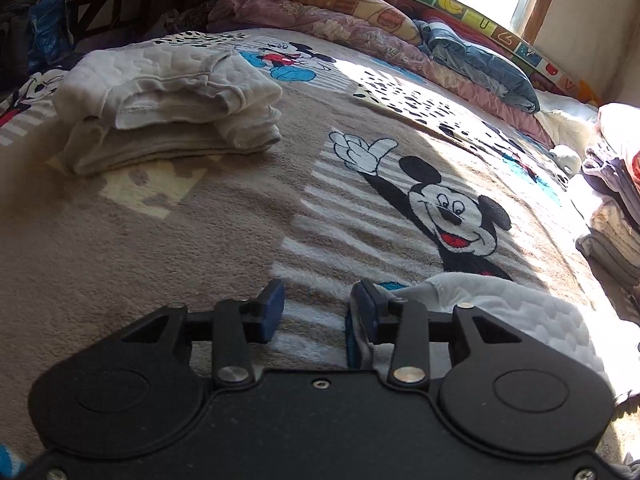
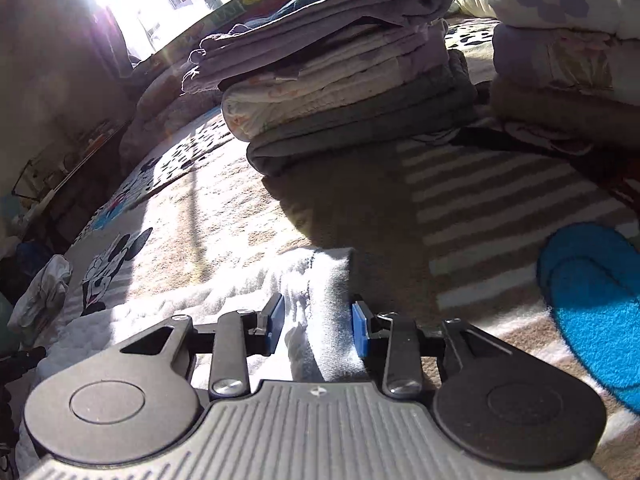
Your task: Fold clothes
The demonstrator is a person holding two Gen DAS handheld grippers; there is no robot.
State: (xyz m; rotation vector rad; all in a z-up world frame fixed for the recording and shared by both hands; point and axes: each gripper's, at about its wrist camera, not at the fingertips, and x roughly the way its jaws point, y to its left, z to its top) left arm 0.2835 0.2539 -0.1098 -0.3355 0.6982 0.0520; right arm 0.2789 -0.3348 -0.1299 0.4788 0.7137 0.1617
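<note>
the right gripper (image 2: 318,326) sits low over the cartoon blanket (image 2: 360,216), its two blue pads spread apart, with a ridge of the white quilted garment (image 2: 320,296) running up between them. the cloth fills the gap, but whether the pads actually press on it cannot be told. the jaws look parted rather than clamped.

the left gripper (image 1: 318,312) also hovers just above the blanket, its pads likewise apart. nothing but bare blanket lies between them. the same garment (image 1: 516,308) lies to its right, its edge touching the outer face of the right-hand pad and bunching around that finger.

so the garment lies between the two tools: straddled by the right gripper, and just off the right side of the left one. its long axis seems to run across from one gripper to the other, sunlit on the left gripper's side and shaded at the end near the right gripper. the right gripper is the nearer to a grasp. by my reading, the left must shift to its own right to get an edge between its pads.

beyond the garment, away from the left gripper, a folded white pile (image 1: 168,100) rests well apart on the blanket. ahead of the right gripper, past the garment, stands a taller stack of folded clothes (image 2: 344,88).
</note>
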